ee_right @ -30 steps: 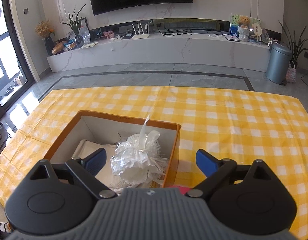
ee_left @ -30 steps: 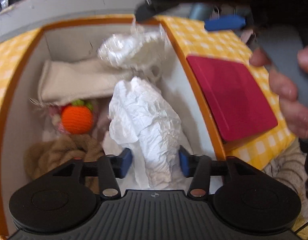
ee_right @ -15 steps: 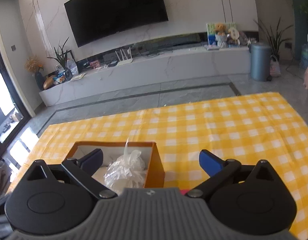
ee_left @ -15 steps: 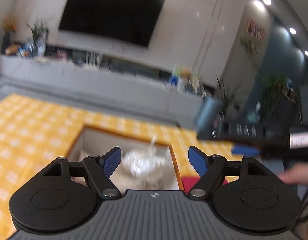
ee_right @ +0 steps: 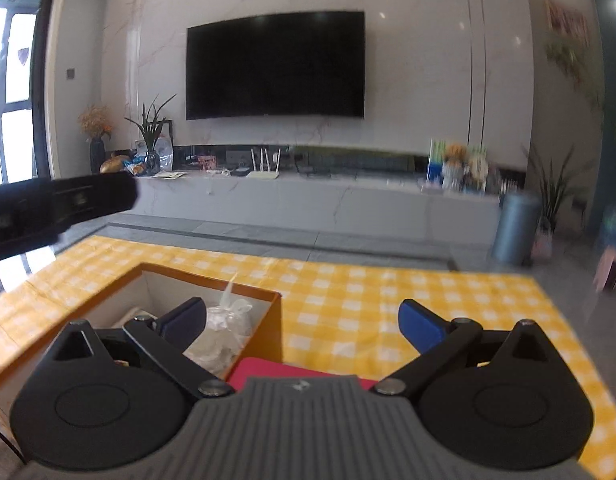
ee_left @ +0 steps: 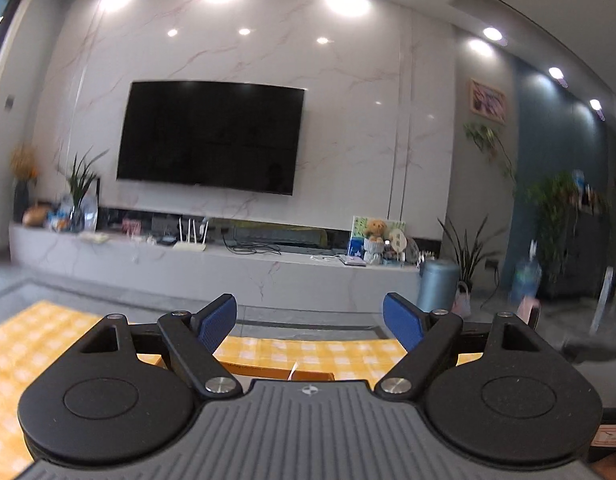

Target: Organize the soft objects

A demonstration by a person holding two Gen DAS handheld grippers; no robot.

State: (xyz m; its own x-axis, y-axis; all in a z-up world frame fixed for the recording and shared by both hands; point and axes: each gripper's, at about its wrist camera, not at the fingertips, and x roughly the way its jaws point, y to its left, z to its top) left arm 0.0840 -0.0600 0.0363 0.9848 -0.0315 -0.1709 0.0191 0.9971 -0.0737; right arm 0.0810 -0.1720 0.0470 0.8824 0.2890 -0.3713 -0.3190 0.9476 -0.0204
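Yellow checked cloth (ee_right: 388, 292) lower frame, TV (ee_right: 276, 64) on the wall behind. Box (ee_right: 274, 320) lower left holds a plastic bundle (ee_right: 224, 328); red pad (ee_right: 268, 370) beside it. Left gripper (ee_left: 310, 322) still opening, nothing between; right gripper (ee_right: 302, 320) spread wide, nothing gripped.

Glossy marble wall (ee_left: 348, 120), checked cloth (ee_right: 388, 300)

Left gripper (ee_left: 310, 318): held near level, jaws opening and already wide, nothing between the blue pads (ee_left: 218, 322).
Right gripper (ee_right: 302, 324): tipped a little downward, jaws spread wide, pads (ee_right: 422, 326) gripping nothing.
Left gripper seen from the right wrist view: its dark body pokes in at the left edge, blurred.
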